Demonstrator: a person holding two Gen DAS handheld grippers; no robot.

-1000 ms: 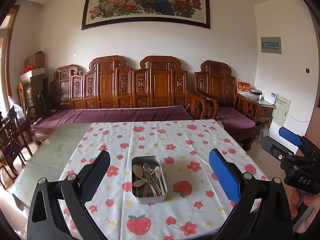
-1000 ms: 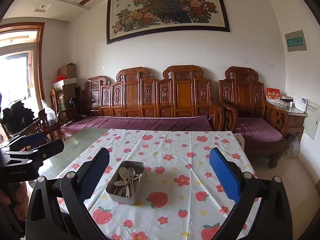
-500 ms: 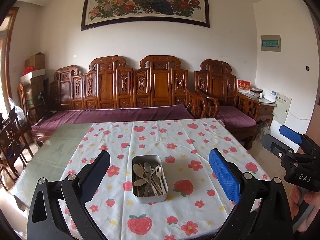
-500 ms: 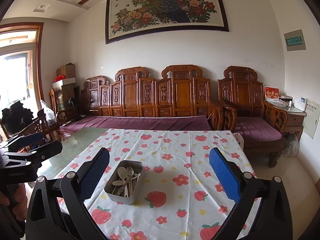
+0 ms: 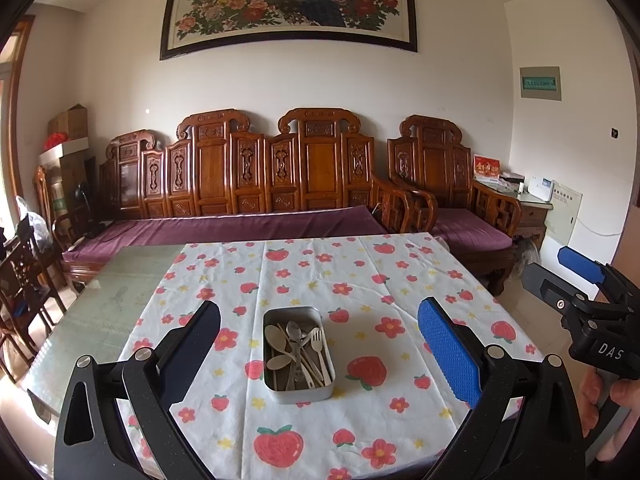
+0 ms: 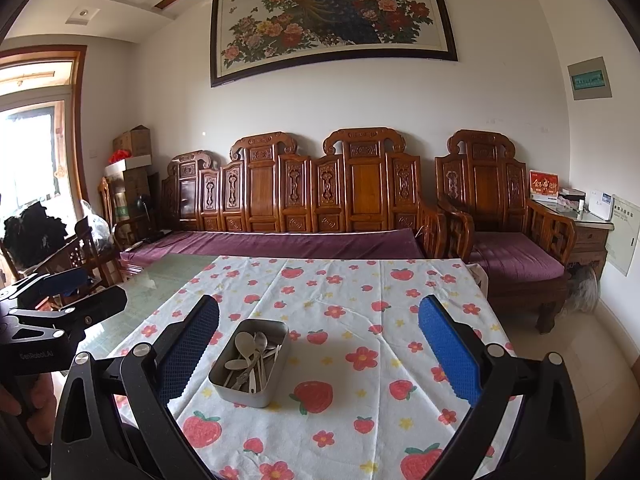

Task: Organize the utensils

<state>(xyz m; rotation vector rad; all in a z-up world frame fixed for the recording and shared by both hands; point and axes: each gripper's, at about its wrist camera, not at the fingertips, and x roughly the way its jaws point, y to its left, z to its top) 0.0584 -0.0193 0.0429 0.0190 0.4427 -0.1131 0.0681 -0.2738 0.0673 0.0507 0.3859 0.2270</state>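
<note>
Jaws wide apart on left gripper [image 5: 318, 350] and right gripper [image 6: 318, 350] — both empty, above utensil tin [image 5: 297, 354]

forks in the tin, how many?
1 that I can make out: a pale fork on the right side of the metal tin, tines pointing away, lying across the tangled spoons. More could be buried under the pile.

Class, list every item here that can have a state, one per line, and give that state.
left gripper: open, empty, above the table.
right gripper: open, empty.
metal tin: lidless, upright on the tablecloth.
utensils: jumbled together inside the tin.
</note>
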